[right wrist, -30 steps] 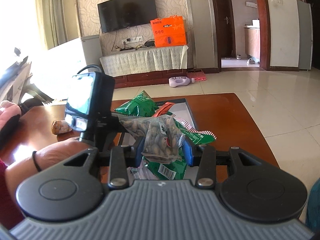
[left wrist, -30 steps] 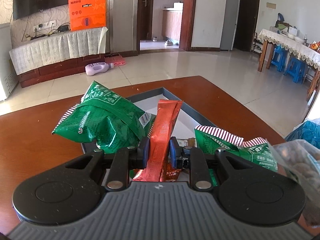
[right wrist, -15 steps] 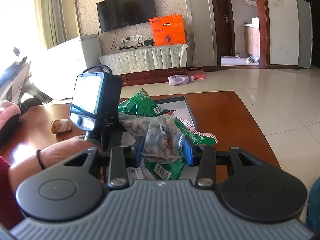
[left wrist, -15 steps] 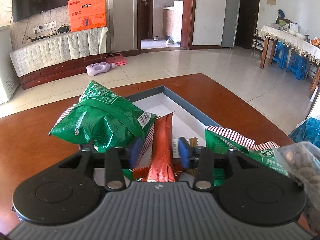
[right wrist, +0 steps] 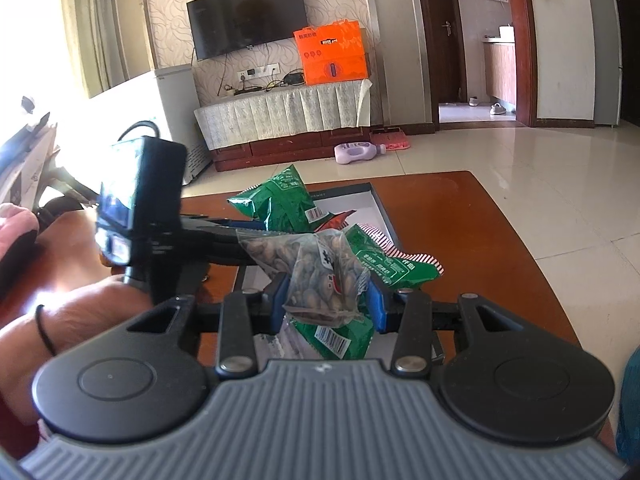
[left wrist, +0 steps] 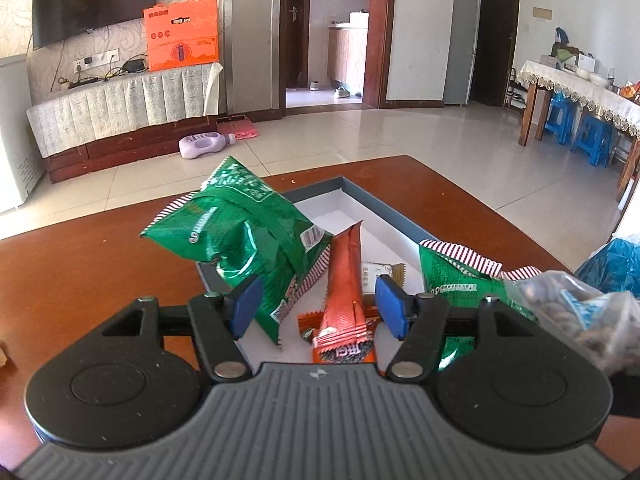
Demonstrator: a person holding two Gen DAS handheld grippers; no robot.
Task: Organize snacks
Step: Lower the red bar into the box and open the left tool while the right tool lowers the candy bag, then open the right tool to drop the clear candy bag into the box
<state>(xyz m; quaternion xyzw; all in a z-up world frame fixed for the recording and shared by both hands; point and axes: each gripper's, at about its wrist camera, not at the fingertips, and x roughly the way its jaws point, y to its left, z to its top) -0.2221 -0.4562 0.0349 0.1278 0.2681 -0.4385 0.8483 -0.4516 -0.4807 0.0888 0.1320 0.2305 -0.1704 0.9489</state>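
Observation:
A shallow blue-rimmed white box (left wrist: pixel 372 204) lies on the brown table. An orange-red snack stick (left wrist: pixel 346 280) leans in it between the blue pads of my left gripper (left wrist: pixel 316 306), whose jaws are opening; neither pad touches the stick. A green bag (left wrist: pixel 248 236) leans at the box's left, another green bag (left wrist: pixel 456 276) lies at the right. In the right wrist view my right gripper (right wrist: pixel 328 300) is shut on a clear bag of nuts (right wrist: pixel 320 272), held above the green bags (right wrist: pixel 376 268) in the box (right wrist: pixel 382 208). The left gripper's body (right wrist: pixel 140 216) stands to its left.
A person's forearm (right wrist: pixel 72 320) with a black wrist band reaches in from the left. A blue plastic bag (left wrist: pixel 612 264) sits at the table's right edge. Beyond the table's far edge lie tiled floor, a TV cabinet (left wrist: pixel 120 112) and a purple bottle (left wrist: pixel 204 146).
My left gripper was shut on the orange-red stick; its jaws have spread and the stick now leans free in the box. The right gripper still holds the nut bag, unmoved.

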